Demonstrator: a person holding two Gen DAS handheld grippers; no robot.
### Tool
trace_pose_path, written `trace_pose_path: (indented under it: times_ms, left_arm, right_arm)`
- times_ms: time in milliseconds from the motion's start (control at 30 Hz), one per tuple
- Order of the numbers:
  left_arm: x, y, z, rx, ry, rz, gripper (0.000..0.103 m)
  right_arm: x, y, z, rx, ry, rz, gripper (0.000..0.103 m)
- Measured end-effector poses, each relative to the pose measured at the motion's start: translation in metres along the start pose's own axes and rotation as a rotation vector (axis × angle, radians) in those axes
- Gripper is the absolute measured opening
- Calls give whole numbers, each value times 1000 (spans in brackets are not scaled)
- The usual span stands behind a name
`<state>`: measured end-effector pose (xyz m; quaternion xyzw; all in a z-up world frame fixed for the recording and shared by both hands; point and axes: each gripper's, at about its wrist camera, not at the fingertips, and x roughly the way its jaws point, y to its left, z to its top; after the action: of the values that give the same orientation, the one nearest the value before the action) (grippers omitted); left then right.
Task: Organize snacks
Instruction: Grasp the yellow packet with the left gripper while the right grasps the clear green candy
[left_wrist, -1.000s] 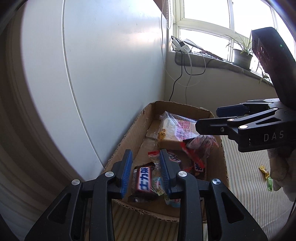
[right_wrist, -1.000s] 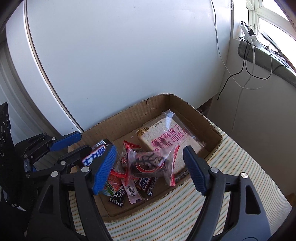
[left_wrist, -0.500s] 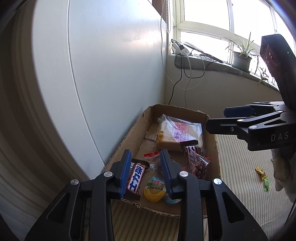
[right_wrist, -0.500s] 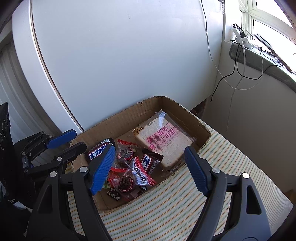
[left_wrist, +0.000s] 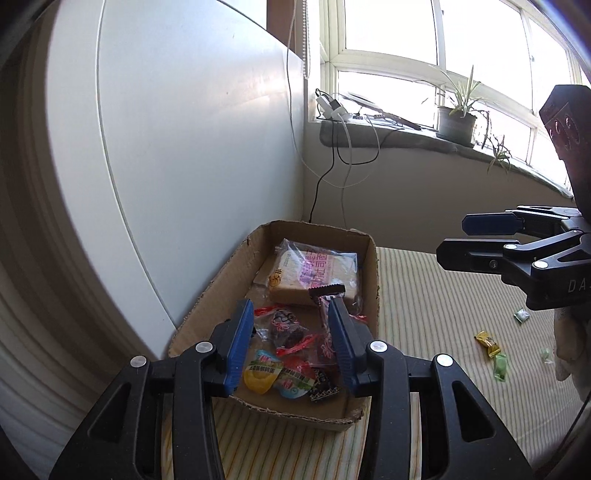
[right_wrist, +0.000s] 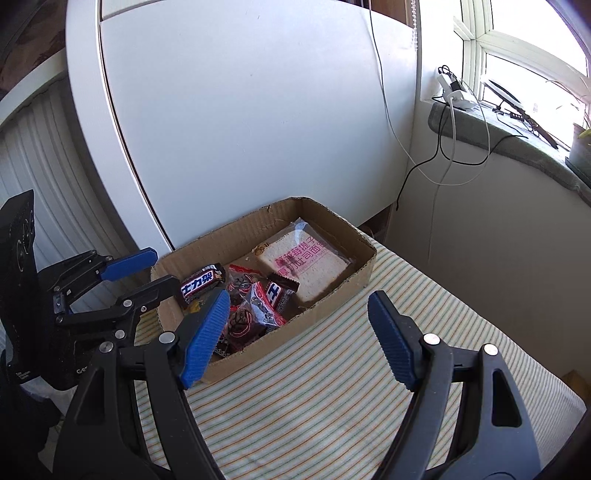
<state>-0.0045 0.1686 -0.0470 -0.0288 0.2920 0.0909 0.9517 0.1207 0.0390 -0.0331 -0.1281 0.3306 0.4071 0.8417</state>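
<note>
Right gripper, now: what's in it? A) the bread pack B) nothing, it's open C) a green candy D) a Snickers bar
B: the right gripper is wide open with only the striped cloth and box edge between its fingers; the bread pack lies in the box.

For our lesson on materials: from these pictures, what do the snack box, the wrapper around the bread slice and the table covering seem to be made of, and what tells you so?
Snack box: brown corrugated cardboard, matte; ragged cut rims show fluting.
Bread wrapper: clear glossy plastic film, probably; bread shows through under pink print, with glare.
Table covering: looks like woven cloth, matte, finely striped; could be a mat.
</note>
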Motion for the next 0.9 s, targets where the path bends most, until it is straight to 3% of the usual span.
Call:
trace_pose_path:
  times_ms: [433,667,900]
  left_arm:
    - [6,-82,-3,66,28,-193,45]
    - [21,-132,-18,83,104,-316,45]
    - [44,-179,-38,105,209,-410,45]
  right_arm:
    - [-95,-71,-69,54,-13,-172,80]
    - [-123,-122,-122,146,37,-287,80]
    - [-130,-155,-178,256,115,-306,80]
